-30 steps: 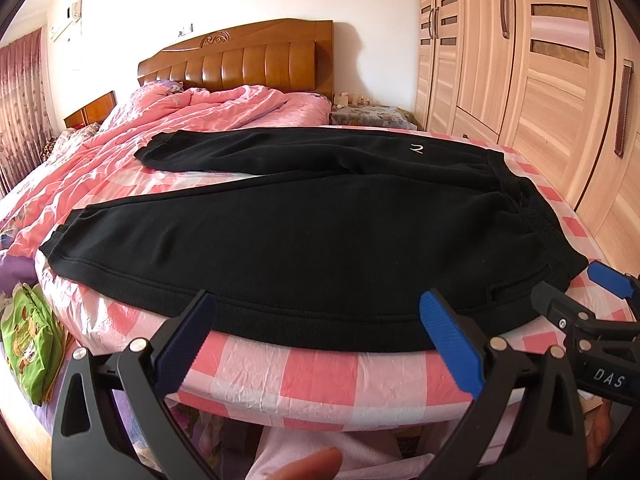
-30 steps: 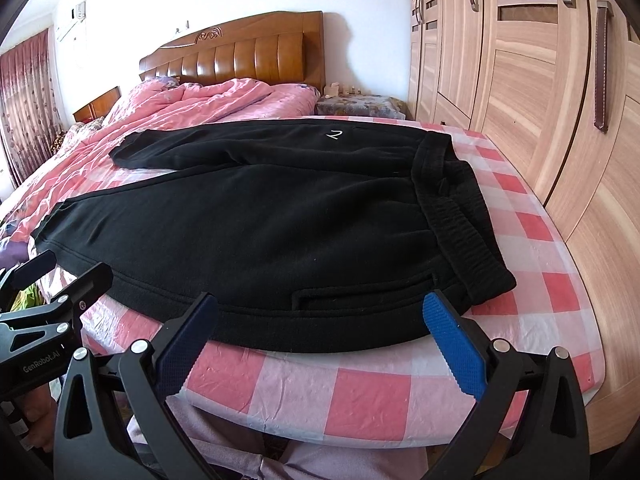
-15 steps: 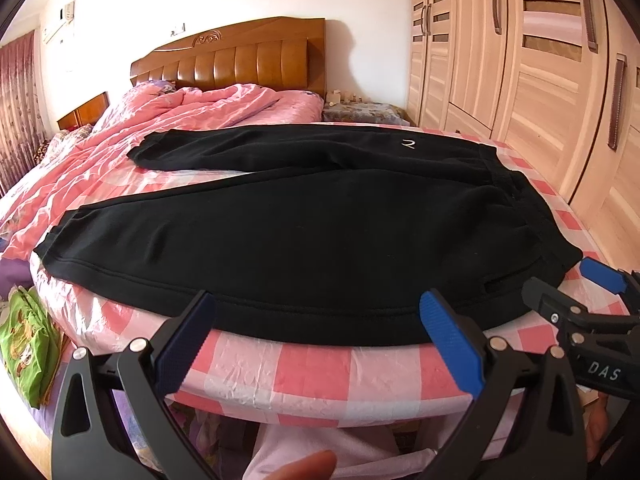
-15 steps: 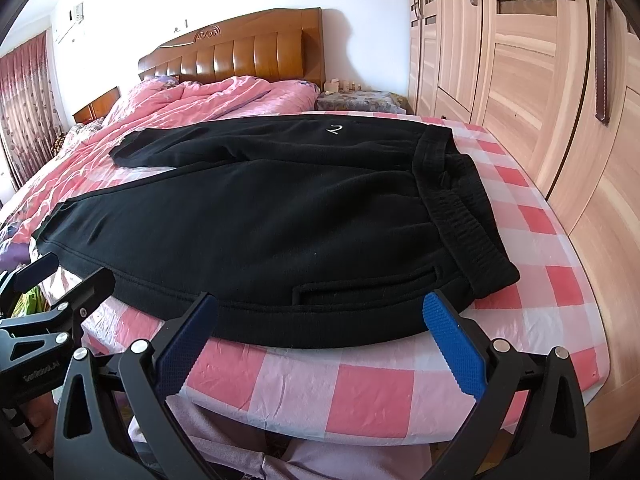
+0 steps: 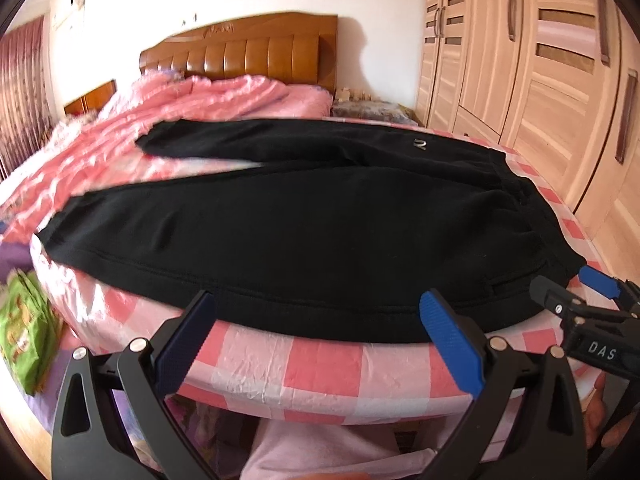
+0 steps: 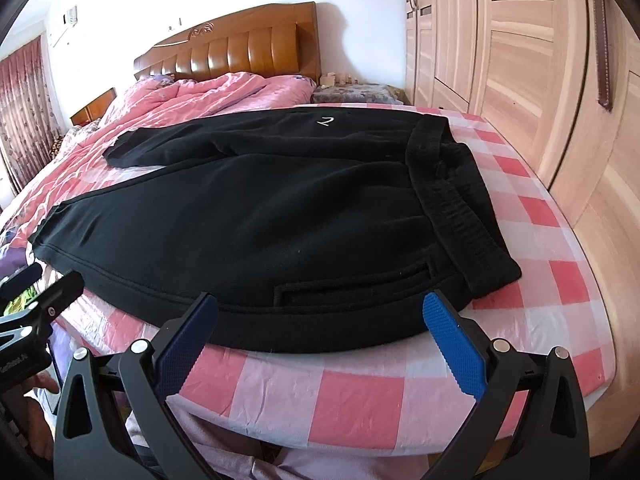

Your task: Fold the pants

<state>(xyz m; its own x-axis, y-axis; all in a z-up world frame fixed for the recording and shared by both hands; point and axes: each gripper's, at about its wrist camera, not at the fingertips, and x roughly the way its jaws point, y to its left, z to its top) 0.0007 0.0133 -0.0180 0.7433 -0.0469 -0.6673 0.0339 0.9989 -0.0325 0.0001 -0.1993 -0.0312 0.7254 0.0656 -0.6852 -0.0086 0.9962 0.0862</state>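
Note:
Black pants [image 5: 304,232] [image 6: 280,220] lie spread flat across the foot of a bed, legs running left and the waistband [image 6: 452,200] at the right. A small white logo [image 6: 325,121] marks the far leg. My left gripper [image 5: 320,324] stands open just short of the near hem, at the mattress edge. My right gripper [image 6: 320,322] is open too, in front of the pocket [image 6: 352,280] near the waist. Nothing is between either pair of fingers. Each gripper shows at the edge of the other's view: the right one [image 5: 576,292] and the left one [image 6: 40,284].
The bed has a pink checked sheet [image 6: 360,396], a crumpled pink quilt [image 5: 192,100] and a wooden headboard [image 6: 240,48]. Tall wooden wardrobes [image 6: 520,60] stand close along the right. A green bag [image 5: 24,336] sits on the floor at left. A person's legs [image 5: 320,452] are below.
Both grippers have risen and edged slightly toward the bed; the pants' near hem now sits closer to the fingertips. The pants have not moved.

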